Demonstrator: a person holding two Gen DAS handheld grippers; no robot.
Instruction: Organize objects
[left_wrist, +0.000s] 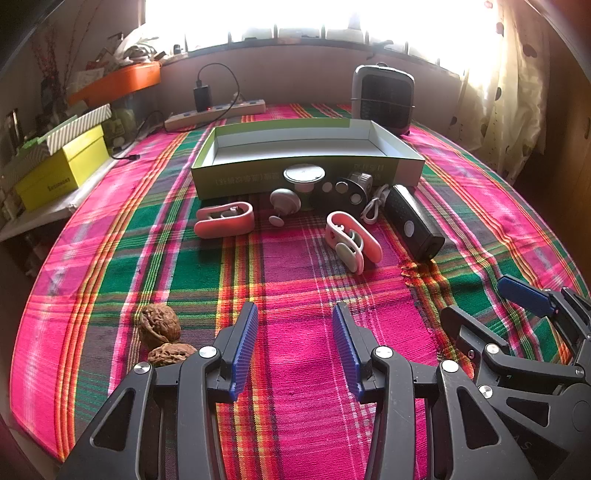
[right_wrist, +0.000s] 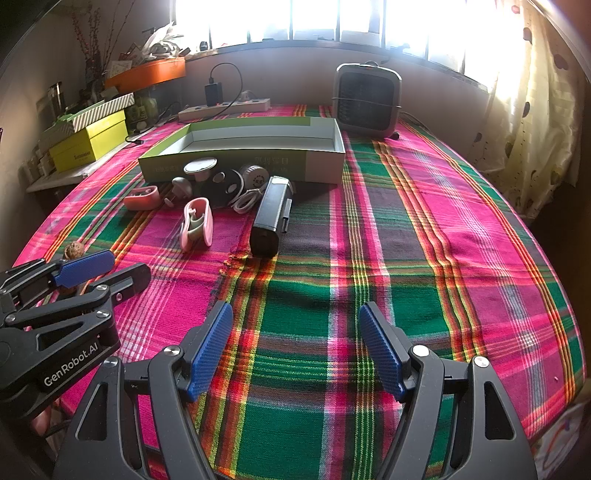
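Black oblong device (right_wrist: 269, 218): lies ahead-left of right tongs (right_wrist: 295, 343), long axis pointing toward them, nearer these than left tongs (left_wrist: 295, 347). Both tongs apart, empty

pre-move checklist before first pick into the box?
1. Left hand-held gripper open, holding nothing: ok.
2. Right hand-held gripper open, holding nothing: ok.
3. Green box open-topped, nothing seen inside: ok.
4. Items all outside the box, clustered at its front wall; black device and pink clip nearest: ok.
5. White cable lies against the black device, may snag: not ok.
6. Walnuts beside the left fingers, apart from the cluster: ok.
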